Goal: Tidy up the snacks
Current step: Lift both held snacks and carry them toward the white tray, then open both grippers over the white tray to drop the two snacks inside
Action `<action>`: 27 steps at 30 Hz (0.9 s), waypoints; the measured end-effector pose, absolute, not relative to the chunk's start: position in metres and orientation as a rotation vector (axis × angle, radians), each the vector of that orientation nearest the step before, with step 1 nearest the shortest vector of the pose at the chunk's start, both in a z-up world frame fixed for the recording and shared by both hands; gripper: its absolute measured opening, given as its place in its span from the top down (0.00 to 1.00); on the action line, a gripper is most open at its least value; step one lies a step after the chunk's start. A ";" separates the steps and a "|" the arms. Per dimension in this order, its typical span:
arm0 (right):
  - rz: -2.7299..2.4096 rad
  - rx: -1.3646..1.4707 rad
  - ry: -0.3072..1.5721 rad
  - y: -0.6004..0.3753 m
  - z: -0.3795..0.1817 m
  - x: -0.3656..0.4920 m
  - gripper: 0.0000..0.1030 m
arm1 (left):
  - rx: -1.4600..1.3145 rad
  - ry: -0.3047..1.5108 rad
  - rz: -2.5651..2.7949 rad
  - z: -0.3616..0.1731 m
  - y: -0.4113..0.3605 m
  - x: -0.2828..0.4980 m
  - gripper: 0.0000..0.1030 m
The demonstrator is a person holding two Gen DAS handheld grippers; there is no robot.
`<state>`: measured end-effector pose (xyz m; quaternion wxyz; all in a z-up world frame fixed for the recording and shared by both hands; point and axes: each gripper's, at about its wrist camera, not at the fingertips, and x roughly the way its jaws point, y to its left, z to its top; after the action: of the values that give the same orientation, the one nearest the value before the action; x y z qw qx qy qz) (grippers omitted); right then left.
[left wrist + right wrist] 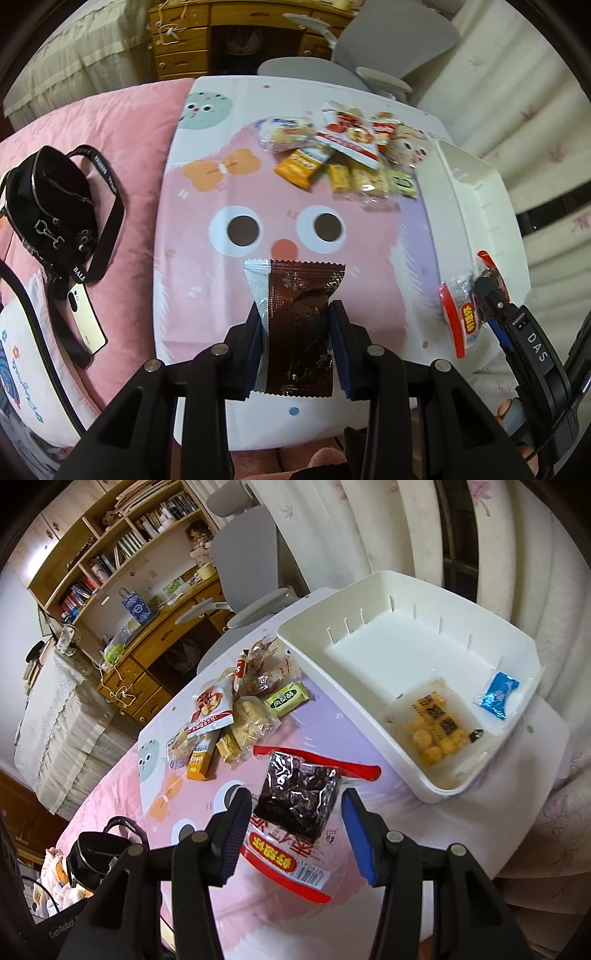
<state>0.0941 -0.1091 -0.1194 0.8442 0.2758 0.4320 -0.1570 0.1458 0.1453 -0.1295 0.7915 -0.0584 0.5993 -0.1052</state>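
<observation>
Left claw [295, 325] grips crinkly brown foil pkt [299, 325] w/ zigzag ends.

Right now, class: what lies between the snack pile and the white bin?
Bare tablecloth; in the right wrist view, nothing separates the snack pile from the white bin.

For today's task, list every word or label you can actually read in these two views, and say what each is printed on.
"DAS": on the right gripper body.
"BALE": on the black bag strap.
"GenRobot": on black casing at the lower left, partly cut off.
Chinese print on the snack packets: too blurred to read.
</observation>
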 end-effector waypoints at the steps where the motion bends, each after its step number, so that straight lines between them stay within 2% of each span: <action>1: -0.332 0.581 0.913 -0.112 -0.118 0.090 0.51 | -0.123 1.282 -0.233 -0.126 0.142 0.143 0.69; 11: -0.332 0.586 0.915 -0.154 -0.106 0.070 0.51 | -0.114 1.235 -0.277 -0.105 0.090 0.140 0.69; 27: -0.193 0.483 0.985 -0.257 -0.095 0.089 0.51 | -0.181 1.176 -0.294 -0.091 -0.033 0.137 0.68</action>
<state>0.0891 -0.2572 -0.0953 0.8488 0.2294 0.4675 -0.0918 0.1369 -0.0335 -0.0905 0.8182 -0.0849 0.5517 -0.1379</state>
